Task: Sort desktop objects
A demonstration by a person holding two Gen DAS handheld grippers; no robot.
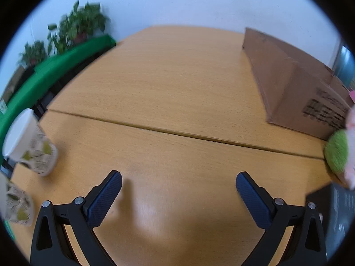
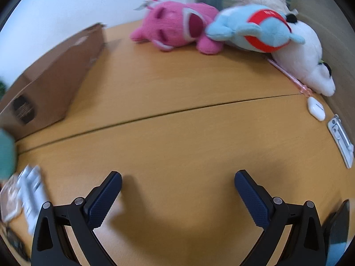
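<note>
Sorting looked barely begun: both the left tool [image 1: 178, 182] and right tool [image 2: 178, 181] hung released and empty over the wooden tabletop [image 1: 177, 93], while pink, blue and white plush toys [image 2: 221, 31] lay heaped at its far right corner beside the brown cardboard box [image 2: 55, 77].

We see potted plants [image 1: 75, 25] at the upper left of the left wrist view, blurred, standing behind a green strip [image 1: 55, 66] that curves down the left edge; a pale wall [image 1: 188, 2] fills the top of that frame; the wooden table [image 1: 168, 84] spreads across the middle, a dark seam [image 1: 177, 132] crossing it from left to right; in the right wrist view we find the same seam [image 2: 177, 110] running across mid-frame.
</note>
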